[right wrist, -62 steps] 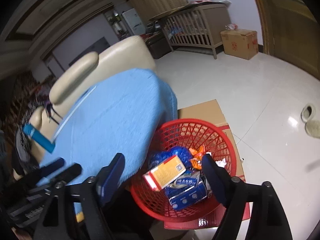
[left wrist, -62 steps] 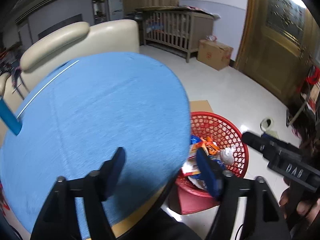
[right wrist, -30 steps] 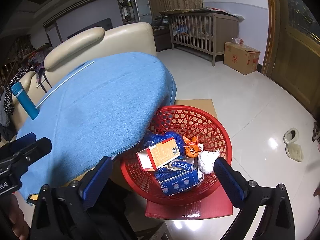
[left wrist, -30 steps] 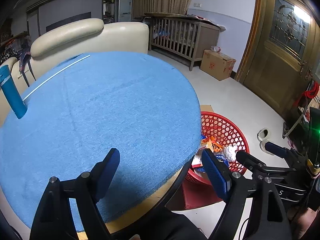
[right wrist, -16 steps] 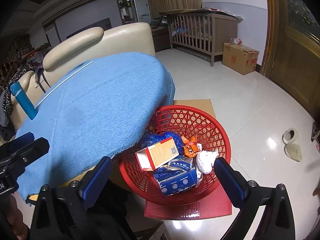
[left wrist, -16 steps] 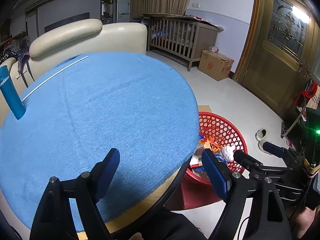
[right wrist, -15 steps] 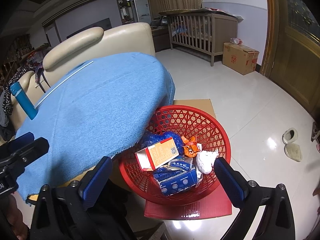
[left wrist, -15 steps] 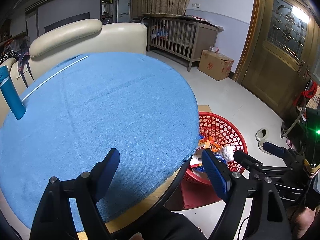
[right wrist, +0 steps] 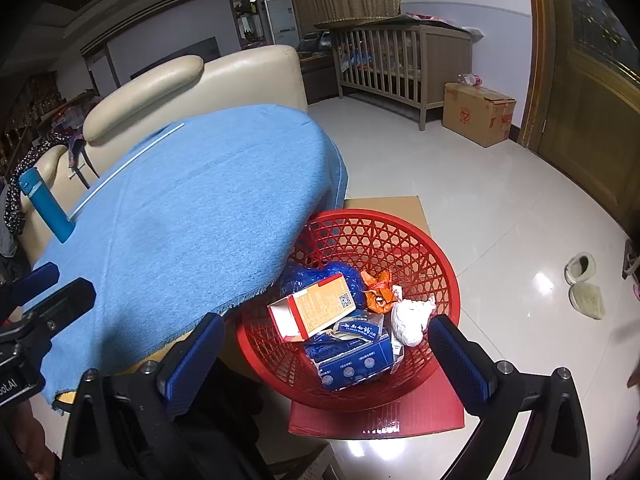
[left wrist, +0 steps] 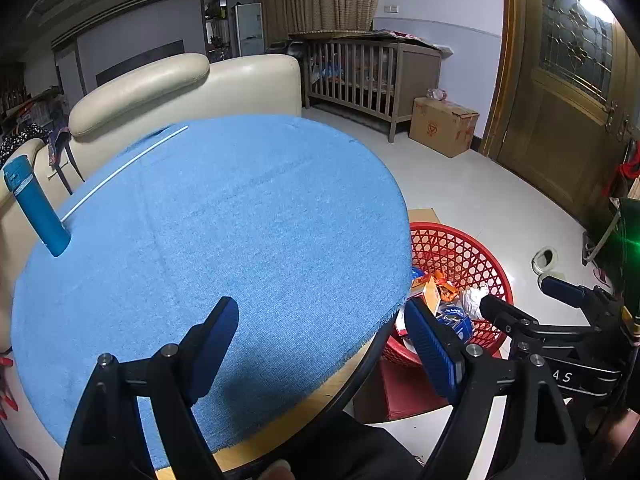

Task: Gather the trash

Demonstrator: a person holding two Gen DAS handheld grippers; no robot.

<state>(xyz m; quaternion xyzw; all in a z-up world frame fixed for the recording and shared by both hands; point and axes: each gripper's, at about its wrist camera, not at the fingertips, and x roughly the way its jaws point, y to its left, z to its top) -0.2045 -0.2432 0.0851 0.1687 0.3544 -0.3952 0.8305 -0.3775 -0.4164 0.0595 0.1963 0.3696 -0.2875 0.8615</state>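
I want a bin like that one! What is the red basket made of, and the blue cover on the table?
The red basket looks like glossy moulded plastic: its wall is an open lattice of holes with a smooth rim. The blue cover seems to be a matte woven or knitted cloth: it shows a fine ribbed texture, drapes over the table edge, and has frayed threads along its hem.

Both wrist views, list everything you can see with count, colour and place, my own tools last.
table: one, blue cloth, centre.
bottle: one, blue, table's far left edge.
basket: one, red, floor right of table.
carton: one, orange and white, open, in basket.
blue packs: several, in basket.
white wad: one, in basket.
orange wrapper: one, in basket.
sofa: one, cream, behind table.
crib: one, wooden, back wall.
box: one, brown, by door.
slippers: two, pale, floor right.
left tool: open, empty.
right tool: open, empty.
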